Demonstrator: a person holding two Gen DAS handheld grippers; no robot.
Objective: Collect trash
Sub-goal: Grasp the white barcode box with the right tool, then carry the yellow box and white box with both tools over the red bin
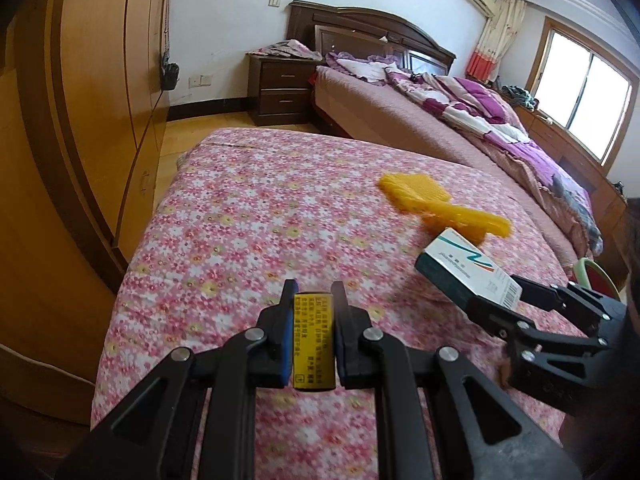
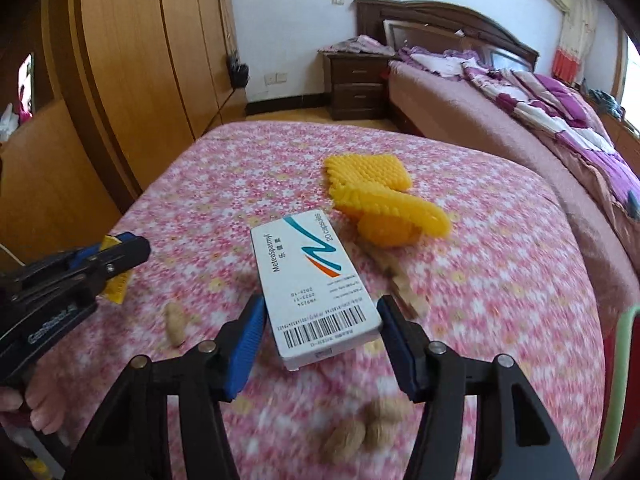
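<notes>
My pads (image 2: 246,346): blue. Small packet (image 1: 313,340): yellow, black print. Box (image 2: 316,284): white, teal and orange swoosh. Bedcover (image 1: 260,208): pink-and-white floral. Foam net (image 2: 372,184): yellow. Peanuts (image 2: 360,428): tan.

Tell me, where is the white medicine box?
The white medicine box sits between the right gripper's fingers, above the flowery bedspread, just in front of the yellow foam net.
</notes>
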